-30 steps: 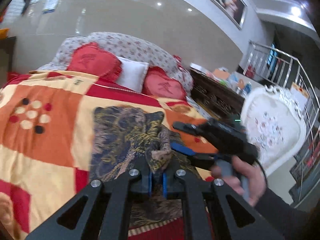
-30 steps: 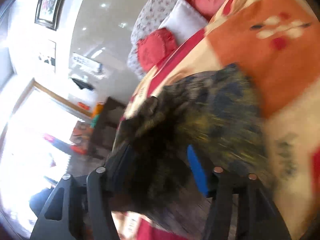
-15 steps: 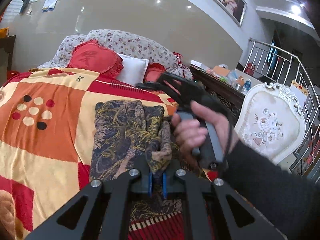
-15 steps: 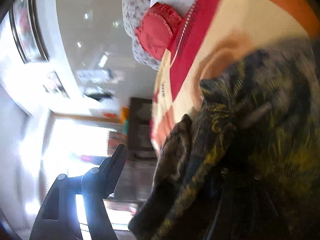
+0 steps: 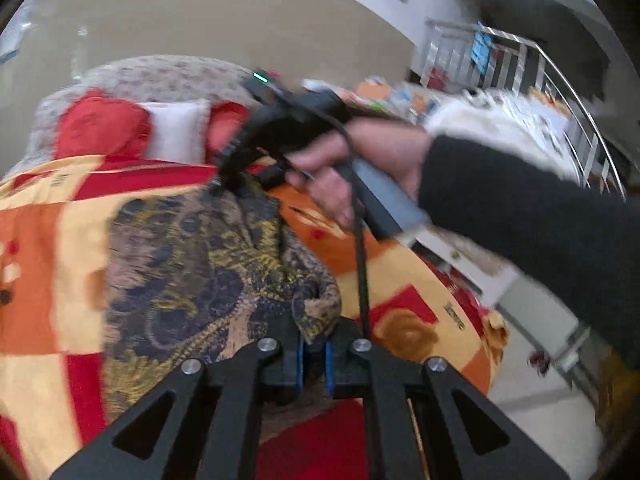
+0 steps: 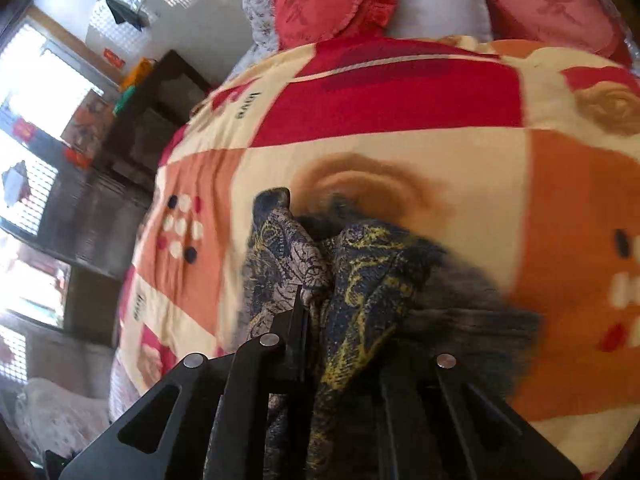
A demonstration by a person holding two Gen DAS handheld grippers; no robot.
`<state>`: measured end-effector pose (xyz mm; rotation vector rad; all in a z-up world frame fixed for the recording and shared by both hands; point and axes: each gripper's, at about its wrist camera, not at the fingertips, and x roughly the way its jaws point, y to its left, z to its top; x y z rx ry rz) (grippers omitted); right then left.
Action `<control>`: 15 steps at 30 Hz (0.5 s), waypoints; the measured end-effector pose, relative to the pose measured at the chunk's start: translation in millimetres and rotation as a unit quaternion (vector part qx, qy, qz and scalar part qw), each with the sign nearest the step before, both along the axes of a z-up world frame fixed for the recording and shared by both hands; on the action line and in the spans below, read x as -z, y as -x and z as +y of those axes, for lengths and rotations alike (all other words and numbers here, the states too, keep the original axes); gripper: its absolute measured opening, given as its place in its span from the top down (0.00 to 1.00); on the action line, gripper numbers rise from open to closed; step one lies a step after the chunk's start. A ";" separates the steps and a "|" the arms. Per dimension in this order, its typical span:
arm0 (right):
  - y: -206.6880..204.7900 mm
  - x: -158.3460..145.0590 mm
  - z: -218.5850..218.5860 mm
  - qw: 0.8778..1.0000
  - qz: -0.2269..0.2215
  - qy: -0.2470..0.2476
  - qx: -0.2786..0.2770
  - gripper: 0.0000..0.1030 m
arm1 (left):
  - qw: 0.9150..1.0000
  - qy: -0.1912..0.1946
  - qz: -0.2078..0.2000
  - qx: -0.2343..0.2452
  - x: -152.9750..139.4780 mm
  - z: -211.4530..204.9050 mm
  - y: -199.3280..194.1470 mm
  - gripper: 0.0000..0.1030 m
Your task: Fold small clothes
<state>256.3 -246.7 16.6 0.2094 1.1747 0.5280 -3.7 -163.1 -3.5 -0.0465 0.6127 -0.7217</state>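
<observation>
Patterned garment (image 5: 192, 264): lies on quilt (image 5: 40, 248), long axis toward the pillows (image 5: 176, 136). Left gripper (image 5: 314, 354) pinches near edge; right gripper (image 6: 316, 320) pinches far end.

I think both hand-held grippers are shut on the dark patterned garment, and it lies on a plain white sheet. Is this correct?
Not entirely. Both the left hand-held gripper and the right hand-held gripper do pinch the dark patterned garment, but it lies on a bedspread patterned in red, orange and cream, not a plain white sheet. Both wrist views show this.
</observation>
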 end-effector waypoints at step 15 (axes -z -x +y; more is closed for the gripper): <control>17.8 4.1 -63.7 0.990 -0.097 0.085 0.061 0.94 | 0.993 -0.023 0.091 0.077 38.1 -33.4 7.7 0.70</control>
